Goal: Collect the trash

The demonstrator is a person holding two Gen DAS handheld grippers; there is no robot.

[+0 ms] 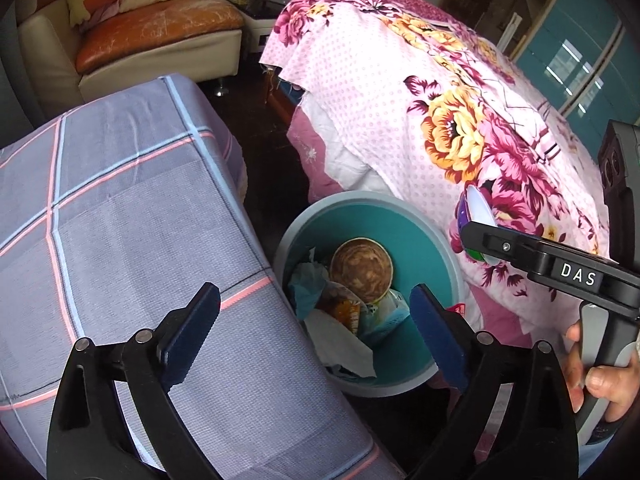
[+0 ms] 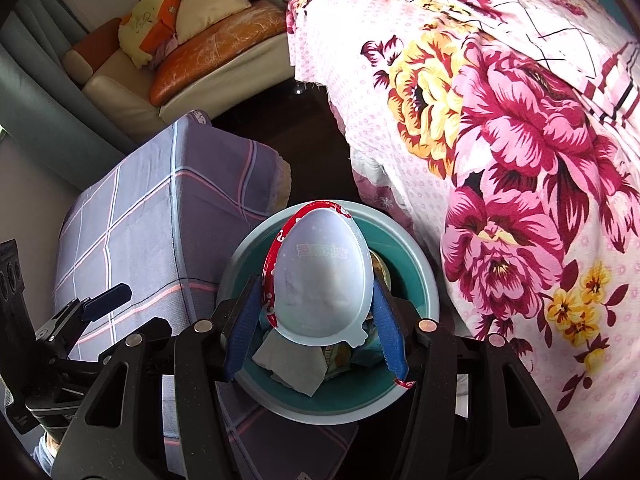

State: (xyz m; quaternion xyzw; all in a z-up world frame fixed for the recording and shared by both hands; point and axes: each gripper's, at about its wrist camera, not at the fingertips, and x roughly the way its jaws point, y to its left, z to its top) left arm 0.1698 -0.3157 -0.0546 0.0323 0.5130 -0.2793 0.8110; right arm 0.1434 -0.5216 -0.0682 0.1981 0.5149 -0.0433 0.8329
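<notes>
The left gripper (image 1: 316, 320) hangs over the bin (image 1: 440, 236) with its jaws spread wide and nothing between them. The bin is round, grey outside and teal inside, and stands on the dark floor between a box (image 1: 120, 220) draped in purple checked cloth and a bed (image 1: 420, 92) covered with a pink floral sheet. Inside the bin lie a round brown-stained bowl (image 1: 362, 270), crumpled white paper (image 1: 340, 344) and assorted wrappers (image 1: 344, 308). The right gripper (image 2: 316, 312) is clenched on an egg-shaped white plastic shell (image 2: 324, 276) with a red printed rim; the blue pads (image 2: 244, 320) press on its two sides near the wide end. The shell is held directly above the bin opening, narrow end pointing away from the camera, clear of the trash below. In the left wrist view the right gripper enters from the right edge, above the bed-side rim of the bin, with a hand (image 1: 600, 376) around its handle. A sofa (image 1: 160, 36) with cushions stands in the background, well apart from the bin.
</notes>
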